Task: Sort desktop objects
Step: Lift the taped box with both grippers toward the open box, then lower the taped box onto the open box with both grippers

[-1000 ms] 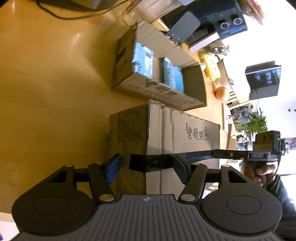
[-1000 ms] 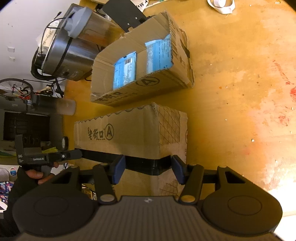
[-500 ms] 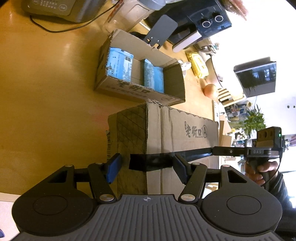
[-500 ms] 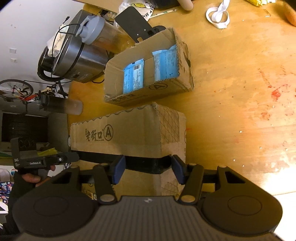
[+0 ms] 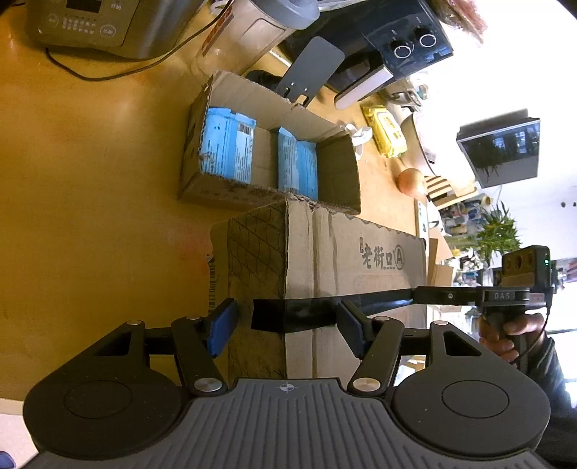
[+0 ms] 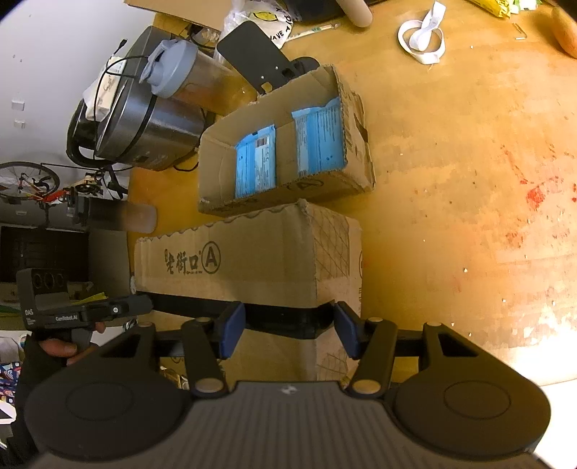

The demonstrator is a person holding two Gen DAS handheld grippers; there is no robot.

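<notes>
A closed brown carton [image 5: 324,259] with printed characters and a black band hangs above the wooden table [image 5: 90,180]. My left gripper [image 5: 286,326] is shut on one of its corners, the blue pads on either side. At the opposite end my right gripper [image 6: 288,332] is shut on the other corner of the same carton [image 6: 252,259]. Each view shows the other gripper's handle in a person's hand [image 5: 505,335] [image 6: 54,348]. Behind the carton, an open carton [image 5: 267,194] [image 6: 288,194] on the table holds two blue packets [image 5: 225,148] [image 6: 319,139].
Behind the open carton stand a rice cooker [image 5: 90,25] [image 6: 144,119], a blender jug [image 5: 252,32] [image 6: 187,75], a black plate stand [image 5: 310,68] and a black appliance with knobs [image 5: 396,47]. A yellow packet [image 5: 386,130], an onion [image 5: 411,180] and a white ribbon [image 6: 422,36] lie nearby.
Both grippers have risen with the closed carton held between them. The table and the open carton now look smaller and farther below. The right view has rolled somewhat.
</notes>
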